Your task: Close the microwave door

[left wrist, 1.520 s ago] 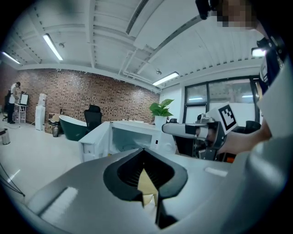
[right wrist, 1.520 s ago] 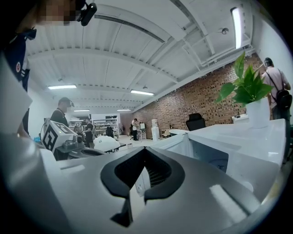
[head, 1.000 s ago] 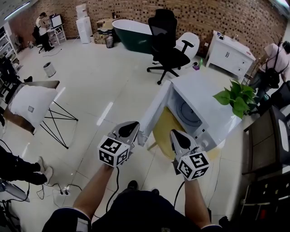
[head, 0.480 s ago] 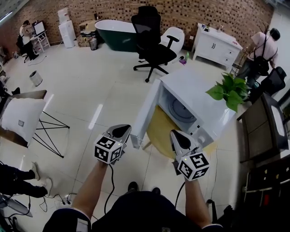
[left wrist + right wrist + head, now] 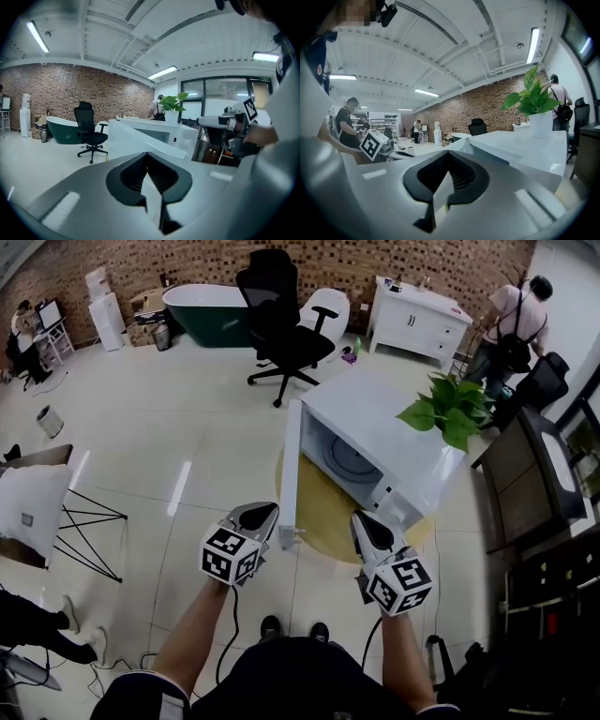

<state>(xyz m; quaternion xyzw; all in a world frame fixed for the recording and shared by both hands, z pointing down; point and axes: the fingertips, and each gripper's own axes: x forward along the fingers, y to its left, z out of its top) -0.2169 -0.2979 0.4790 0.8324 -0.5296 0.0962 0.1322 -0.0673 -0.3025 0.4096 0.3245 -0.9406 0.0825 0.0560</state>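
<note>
Step in hand: approach, door not yet touched. The microwave (image 5: 380, 418) sits on the round yellow table (image 5: 328, 517), covering its far and right part, with the cavity facing the table's near-left edge. Its door (image 5: 292, 460) stands wide open, hinged at the far end, and its free end overhangs the table's near-left edge. The left gripper (image 5: 261, 514) hovers just beside that free end, on the door's outer side, apart from it as far as we can tell. Its jaws are pressed together with nothing between them. The right gripper (image 5: 366, 524) hangs over the table's near edge, near the microwave's control-panel corner, jaws likewise closed and empty. A potted plant (image 5: 448, 412) stands at the right end of the microwave's top. Judgement: the task is barely begun. The next move calls for laying the left gripper's closed tips against the door's outer face near the free end and sweeping it along the hinge arc until it latches. The right gripper should clear the opening first, or the door may catch it
</note>
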